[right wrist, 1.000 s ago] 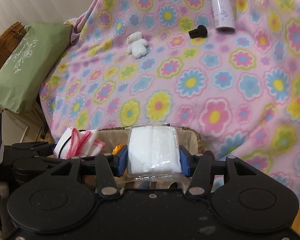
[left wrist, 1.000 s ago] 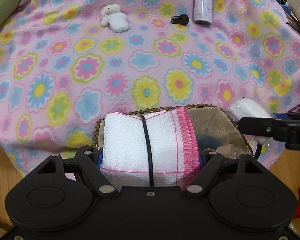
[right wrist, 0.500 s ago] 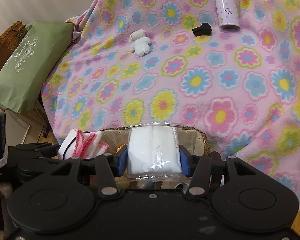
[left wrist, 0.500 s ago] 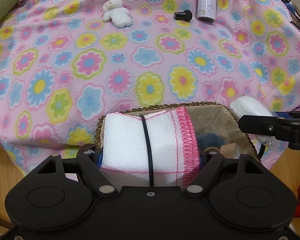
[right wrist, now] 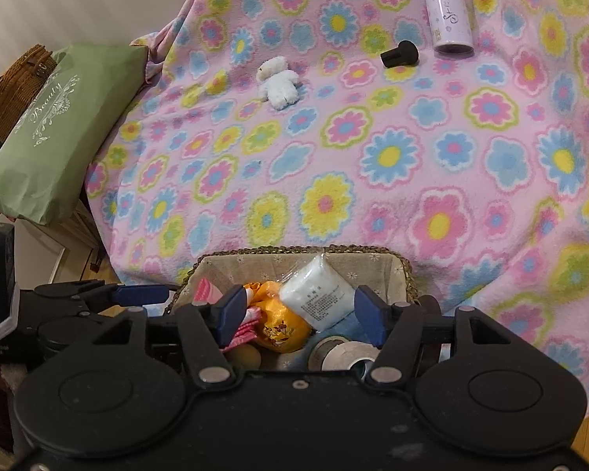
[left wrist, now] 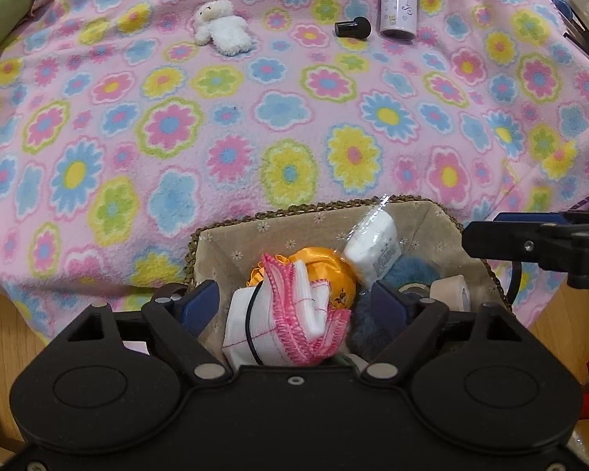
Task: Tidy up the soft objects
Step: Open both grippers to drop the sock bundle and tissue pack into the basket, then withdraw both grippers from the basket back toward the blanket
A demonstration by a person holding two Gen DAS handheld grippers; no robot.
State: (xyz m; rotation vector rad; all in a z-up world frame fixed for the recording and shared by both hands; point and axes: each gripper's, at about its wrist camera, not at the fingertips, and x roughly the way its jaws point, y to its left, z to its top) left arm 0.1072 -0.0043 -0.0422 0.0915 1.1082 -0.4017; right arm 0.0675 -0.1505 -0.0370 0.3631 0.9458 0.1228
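Looking down from the left wrist, the left gripper (left wrist: 294, 306) no longer clamps the folded white cloth with pink crocheted edging and a black band (left wrist: 282, 322). Its jaws have just been opening and now stand apart, and the cloth lies free between them inside the fabric-lined woven basket (left wrist: 231, 231), tilted, with its long axis running near to far. Beside it on the right, the clear-wrapped white cotton pack (left wrist: 375, 243) leans across an orange satin pouch (left wrist: 333, 271), its upper end pointing far-left. This gripper slants steeply down over the basket's near edge.

From the right wrist, the right gripper (right wrist: 298, 314) has likewise let go; half a second ago it pinched the cotton pack (right wrist: 318, 294), which now rests in the basket (right wrist: 404, 271) between the opened blue pads, touching neither. The small white plush bear (right wrist: 277, 82) lies far off on the pink flowered blanket (right wrist: 412, 157).
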